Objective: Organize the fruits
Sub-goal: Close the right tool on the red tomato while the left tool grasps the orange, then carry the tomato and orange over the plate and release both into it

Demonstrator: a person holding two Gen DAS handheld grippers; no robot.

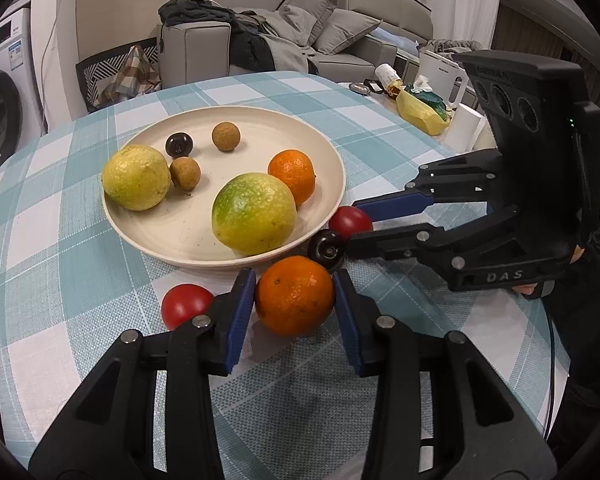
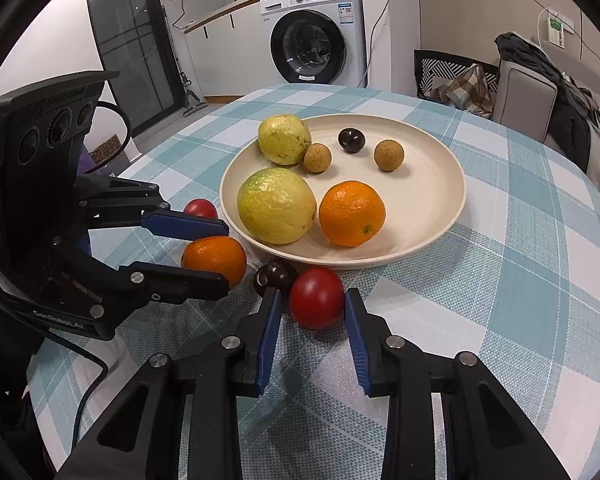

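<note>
we have our left gripper (image 1: 294, 300) clamped on the round orange tangerine (image 1: 294, 295) lying on the teal-and-white checked tablecloth (image 1: 80, 300) just in front of the shallow cream plate (image 1: 172, 236), and our right gripper (image 2: 313, 304) closed on the glossy red tomato-like fruit (image 2: 317, 297) beside the small dark plum (image 2: 274, 276). both fruits sit just outside the plate's rim, so we judge each is gripped to be lifted in beside the two yellow-green citrus, the second orange and the brown longans. another red fruit (image 1: 186, 305) waits on the cloth.

An orange (image 1: 295, 301) and two red tomatoes (image 2: 317, 297) (image 1: 185, 305) lie on the cloth beside the fruit-filled cream plate (image 1: 324, 148).
</note>
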